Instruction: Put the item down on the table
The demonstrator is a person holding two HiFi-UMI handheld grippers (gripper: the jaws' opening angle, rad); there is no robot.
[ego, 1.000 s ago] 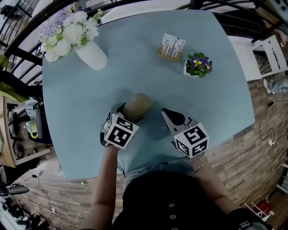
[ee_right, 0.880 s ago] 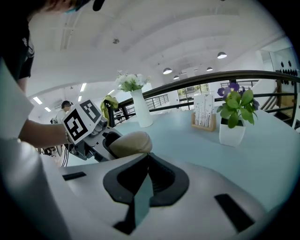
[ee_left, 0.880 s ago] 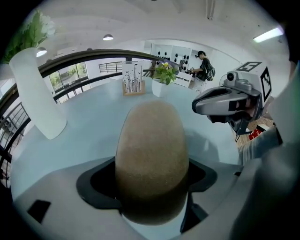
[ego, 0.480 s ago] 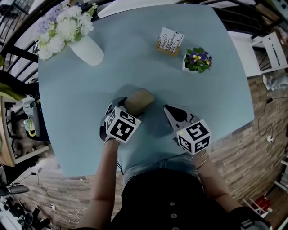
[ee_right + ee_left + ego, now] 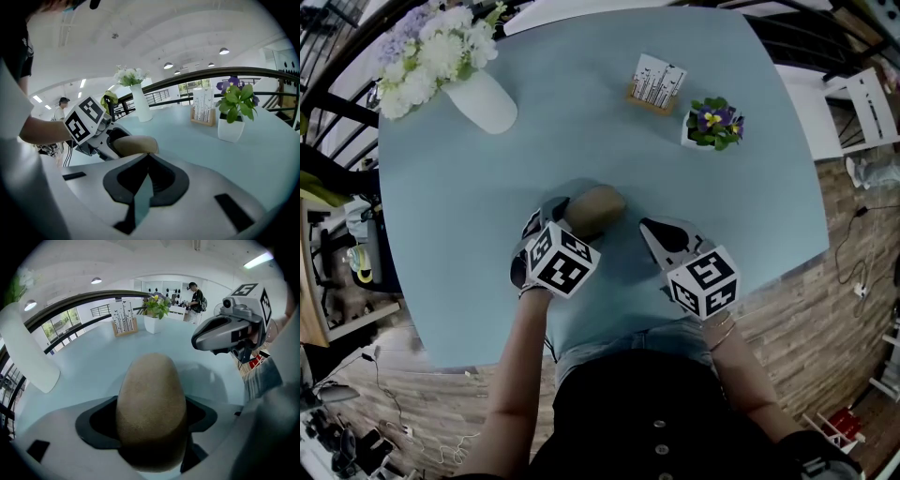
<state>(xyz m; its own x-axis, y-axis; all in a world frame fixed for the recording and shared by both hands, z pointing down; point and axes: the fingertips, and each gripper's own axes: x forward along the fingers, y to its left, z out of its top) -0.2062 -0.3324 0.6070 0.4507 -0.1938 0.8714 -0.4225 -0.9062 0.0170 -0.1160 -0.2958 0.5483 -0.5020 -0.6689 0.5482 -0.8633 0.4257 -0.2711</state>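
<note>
Left gripper view shows the left gripper (image 5: 151, 437) clamped on a tan egg-shaped item (image 5: 151, 394), held low over the light-blue table (image 5: 89, 364). The right gripper (image 5: 147, 155) hangs just beside it, jaws together and empty.

No word, number or brand can be read anywhere. The cube (image 5: 560, 265) on the left claw (image 5: 577, 216) and the cube (image 5: 701, 283) on the right claw (image 5: 652, 230) bear black-and-white square marker patterns, which are codes, not letters. The white cards (image 5: 658, 80) in the wooden holder (image 5: 649, 105) on the desk (image 5: 487, 187) carry dark upright marks, too small to read as print. The far wall (image 5: 161, 287) in the left gripper view shows small dark shapes that cannot be made out as signs.
</note>
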